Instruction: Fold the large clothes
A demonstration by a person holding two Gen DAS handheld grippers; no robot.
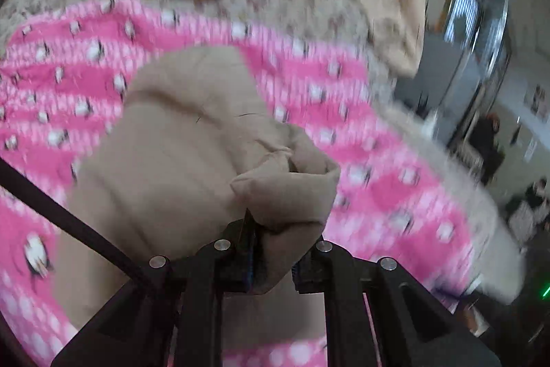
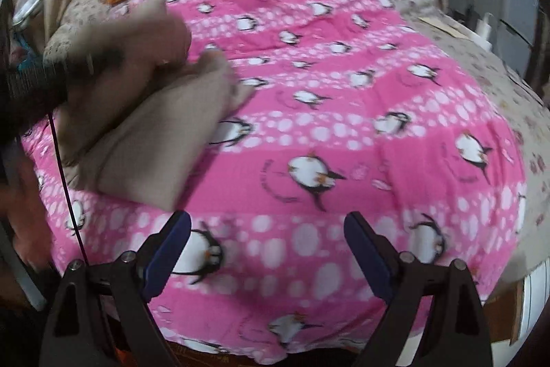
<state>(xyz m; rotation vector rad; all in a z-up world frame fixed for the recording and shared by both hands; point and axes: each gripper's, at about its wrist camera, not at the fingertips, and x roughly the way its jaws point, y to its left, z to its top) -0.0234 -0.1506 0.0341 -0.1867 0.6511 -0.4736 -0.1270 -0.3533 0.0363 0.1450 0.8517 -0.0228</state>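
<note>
Over the pink blanket (image 2: 343, 112), left hand-held gripper (image 1: 273, 250) pinches beige garment (image 1: 178, 160); right hand-held gripper (image 2: 266, 236) gapes.

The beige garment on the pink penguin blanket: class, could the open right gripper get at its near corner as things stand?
Probably yes. The right gripper is open and empty, and only flat pink blanket lies between it and the beige garment, whose near corner is exposed.

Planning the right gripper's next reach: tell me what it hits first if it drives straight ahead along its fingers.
The right gripper, jaws open and empty, points down at the pink penguin blanket. It would likely meet that first. The folded beige garment lies off to its left, out of line. Depth is unclear.
</note>
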